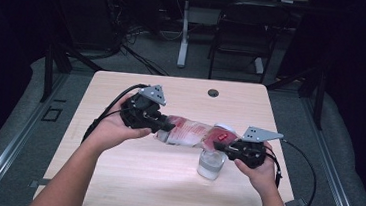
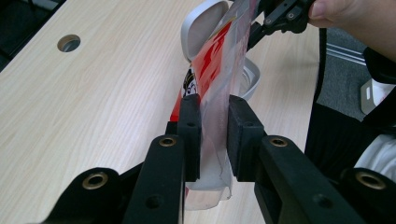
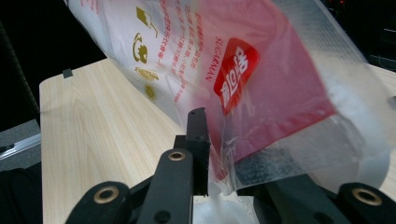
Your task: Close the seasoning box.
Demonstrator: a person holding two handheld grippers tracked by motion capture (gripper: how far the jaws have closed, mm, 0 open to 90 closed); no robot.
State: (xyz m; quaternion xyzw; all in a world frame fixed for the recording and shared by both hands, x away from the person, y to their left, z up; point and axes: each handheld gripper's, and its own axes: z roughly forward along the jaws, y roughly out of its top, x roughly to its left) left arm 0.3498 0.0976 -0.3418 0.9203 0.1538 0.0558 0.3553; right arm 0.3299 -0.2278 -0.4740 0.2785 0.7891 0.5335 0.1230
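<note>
left tool (image 1: 165,126): i have it clamped on the bottom end of the plastic bag (image 1: 191,133).
right tool (image 1: 219,147): pinched on the bag's mouth end, tipped over the clear cup (image 1: 211,164) on the tabletop (image 1: 114,172), i judge for pouring.
bag: slung between both tools, above the tabletop.
writing: red label, chinese characters, "sugarman".

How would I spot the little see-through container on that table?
Start at the pale wooden table and look toward its right front part, just beside the person's right hand. There stands a small clear plastic cup, directly under the low end of the red-and-white bag stretched between the two tongs; it alone stands on the tabletop.
</note>
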